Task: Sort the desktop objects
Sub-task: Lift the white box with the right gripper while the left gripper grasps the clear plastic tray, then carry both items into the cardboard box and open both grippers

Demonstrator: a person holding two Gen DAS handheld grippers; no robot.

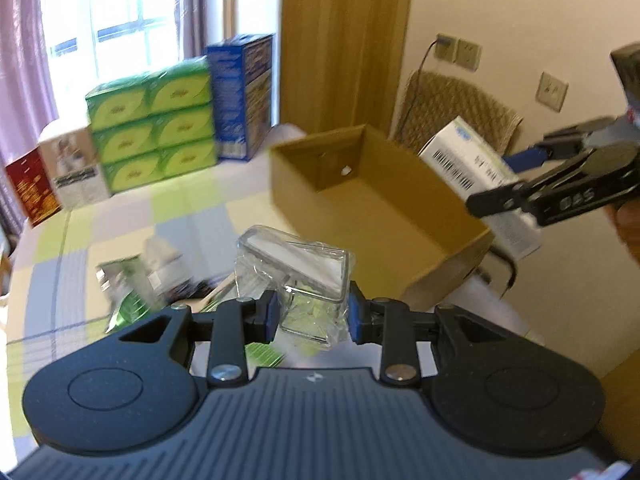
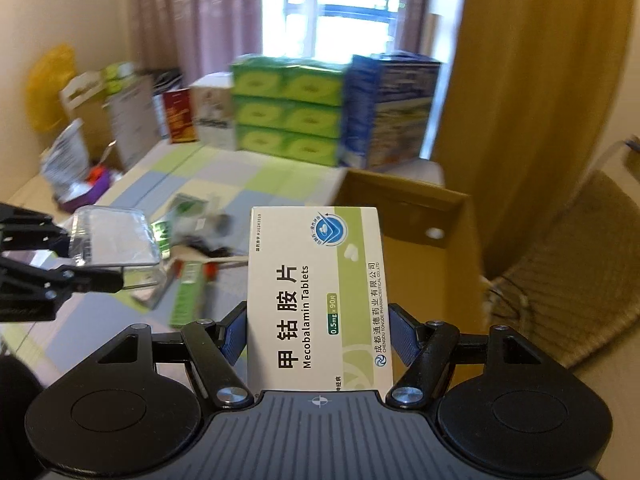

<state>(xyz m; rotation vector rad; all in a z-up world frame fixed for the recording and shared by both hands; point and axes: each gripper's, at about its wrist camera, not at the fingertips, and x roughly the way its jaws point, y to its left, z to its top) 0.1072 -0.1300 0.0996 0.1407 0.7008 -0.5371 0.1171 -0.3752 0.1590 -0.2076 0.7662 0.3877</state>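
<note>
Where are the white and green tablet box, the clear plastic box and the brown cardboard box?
white and green tablet box (image 2: 316,300), right wrist view, front face.
clear plastic box (image 1: 298,258), left wrist view, lid.
brown cardboard box (image 1: 384,208), left wrist view, inner floor.

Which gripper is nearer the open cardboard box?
Right. The right gripper holds the Mecobalamin tablet box at the cardboard box rim; the left gripper, holding a clear plastic container, sits short of it.
</note>
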